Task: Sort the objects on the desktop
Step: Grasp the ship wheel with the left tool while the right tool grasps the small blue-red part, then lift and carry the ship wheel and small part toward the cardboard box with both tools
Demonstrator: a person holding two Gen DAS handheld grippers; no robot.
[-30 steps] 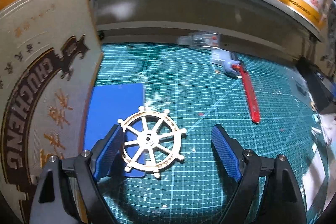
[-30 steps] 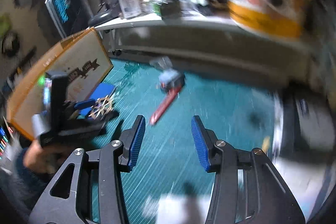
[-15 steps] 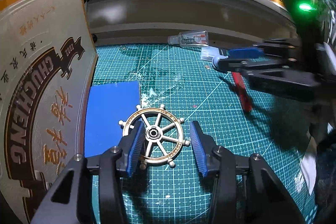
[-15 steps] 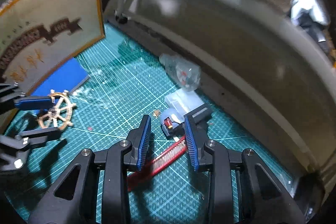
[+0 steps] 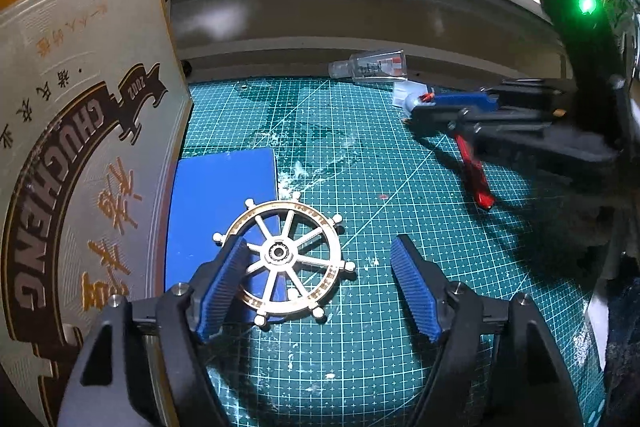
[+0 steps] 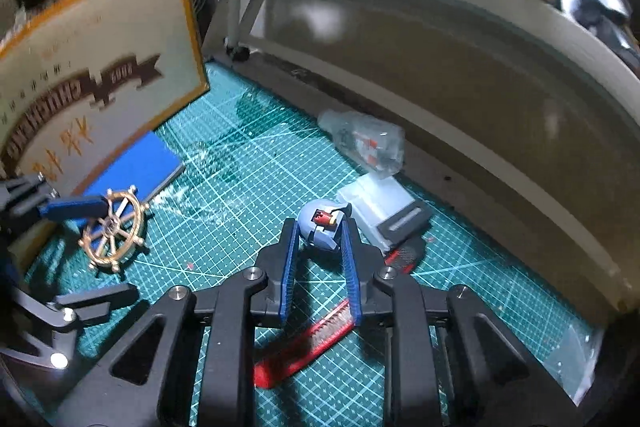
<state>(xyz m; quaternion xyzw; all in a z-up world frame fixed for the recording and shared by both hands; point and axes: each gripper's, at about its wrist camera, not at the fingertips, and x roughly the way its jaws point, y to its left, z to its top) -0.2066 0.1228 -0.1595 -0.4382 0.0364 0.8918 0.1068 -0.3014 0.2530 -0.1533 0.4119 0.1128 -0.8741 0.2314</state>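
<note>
On a green cutting mat (image 5: 360,155) a brass ship's-wheel ornament (image 5: 286,259) lies flat, its left part overlapping a blue rectangular pad (image 5: 222,199) that sits beside a large beige box (image 5: 80,131) printed with brown lettering and orange characters. The left gripper (image 5: 320,281) is spread wide over the wheel: its left blue pad rests against or just above the wheel's left rim, while the right pad stands apart from the wheel on the bare mat, so nothing is clamped. In the right wrist view the same wheel (image 6: 114,229) shows at the left, with one blue finger of the left gripper above it and the other black finger below. The right gripper (image 6: 320,235) is narrowed around a small grey-blue rounded toy part (image 6: 320,227) with a red and dark insert on top; both blue pads sit at its sides, but whether they actually press it cannot be told. A red toothed strip (image 6: 304,347) lies on the mat under this gripper, running toward the lower left. Just behind the toy part rests a small translucent case with a dark end (image 6: 384,211), and beyond that a clear plastic bottle (image 6: 366,143) lies on its side near the grey shelf front (image 6: 460,67). In the left wrist view the right gripper (image 5: 432,105) appears at the far right, with a green light (image 5: 587,4) glowing on its body.
</note>
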